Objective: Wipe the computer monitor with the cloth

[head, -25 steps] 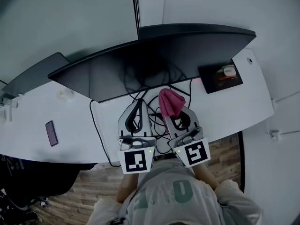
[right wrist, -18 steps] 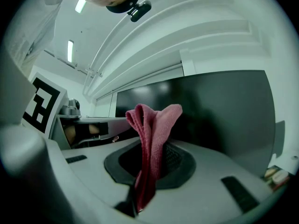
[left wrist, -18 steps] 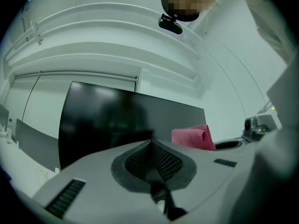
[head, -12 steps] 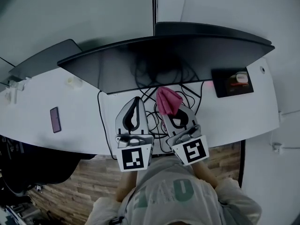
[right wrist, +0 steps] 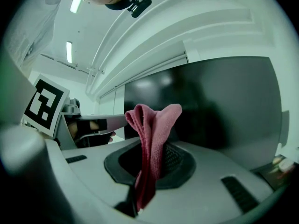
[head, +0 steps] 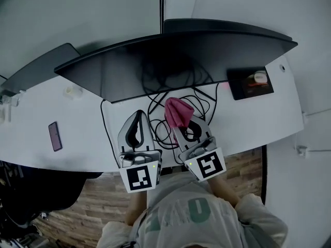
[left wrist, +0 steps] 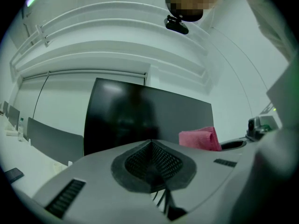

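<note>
A wide dark monitor stands at the back of the white desk; its dark screen fills the right gripper view and shows as a screen in the left gripper view. My right gripper is shut on a folded pink cloth, which sticks up between the jaws as cloth a short way in front of the screen's lower edge. The left gripper is shut with nothing in it, beside the right one; the pink cloth shows at its right.
Black cables tangle on the desk under the monitor. A dark pad with small objects lies at the right, a phone at the left, a second dark monitor at the far left. The desk's front edge is near my body.
Both grippers have drifted slightly left and down in the head view, mostly from head movement. The cloth stays clamped in the right gripper.
</note>
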A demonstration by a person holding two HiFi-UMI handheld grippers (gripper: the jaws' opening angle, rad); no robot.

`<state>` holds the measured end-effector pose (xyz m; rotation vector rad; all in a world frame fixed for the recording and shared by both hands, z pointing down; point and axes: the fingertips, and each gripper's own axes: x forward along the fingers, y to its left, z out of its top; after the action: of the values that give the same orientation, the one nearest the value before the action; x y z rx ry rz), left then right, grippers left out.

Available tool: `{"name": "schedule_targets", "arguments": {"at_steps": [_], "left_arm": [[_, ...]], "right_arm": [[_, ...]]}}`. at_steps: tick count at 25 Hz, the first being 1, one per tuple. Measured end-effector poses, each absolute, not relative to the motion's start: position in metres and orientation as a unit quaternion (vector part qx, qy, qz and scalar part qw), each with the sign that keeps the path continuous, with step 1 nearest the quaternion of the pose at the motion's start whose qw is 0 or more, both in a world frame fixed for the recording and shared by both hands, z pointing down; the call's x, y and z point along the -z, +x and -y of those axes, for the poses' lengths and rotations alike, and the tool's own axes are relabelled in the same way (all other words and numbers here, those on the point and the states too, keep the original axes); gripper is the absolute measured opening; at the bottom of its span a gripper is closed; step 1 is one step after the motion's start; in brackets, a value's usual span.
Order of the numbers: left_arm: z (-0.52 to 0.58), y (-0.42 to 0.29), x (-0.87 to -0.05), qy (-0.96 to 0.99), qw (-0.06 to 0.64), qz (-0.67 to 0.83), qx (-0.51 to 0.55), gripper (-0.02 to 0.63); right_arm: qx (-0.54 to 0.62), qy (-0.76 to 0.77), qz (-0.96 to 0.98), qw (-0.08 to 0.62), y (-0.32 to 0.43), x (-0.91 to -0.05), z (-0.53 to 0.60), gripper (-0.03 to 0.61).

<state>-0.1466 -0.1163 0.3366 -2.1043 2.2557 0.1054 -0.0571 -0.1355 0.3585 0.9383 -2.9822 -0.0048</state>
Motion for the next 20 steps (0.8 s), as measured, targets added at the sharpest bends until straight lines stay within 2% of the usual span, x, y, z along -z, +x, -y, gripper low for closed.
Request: {"name": "schedule_targets", "arguments": {"at_steps": [10, 20], "left_arm": [[0.144, -0.099, -0.335, -0.712, 0.026, -0.701, -0.039, 0.015], [0.127, -0.122, -0.337, -0.683, 0.023, -0.729, -0.036, 0.015]], "right_arm": [[0.018, 0.373, 0.927, 0.025, 0.009, -0.368, 0.172, 0.054], [0.007, 0.310, 0.951, 0.014, -0.033, -0.368, 0.151, 0.054]]}}
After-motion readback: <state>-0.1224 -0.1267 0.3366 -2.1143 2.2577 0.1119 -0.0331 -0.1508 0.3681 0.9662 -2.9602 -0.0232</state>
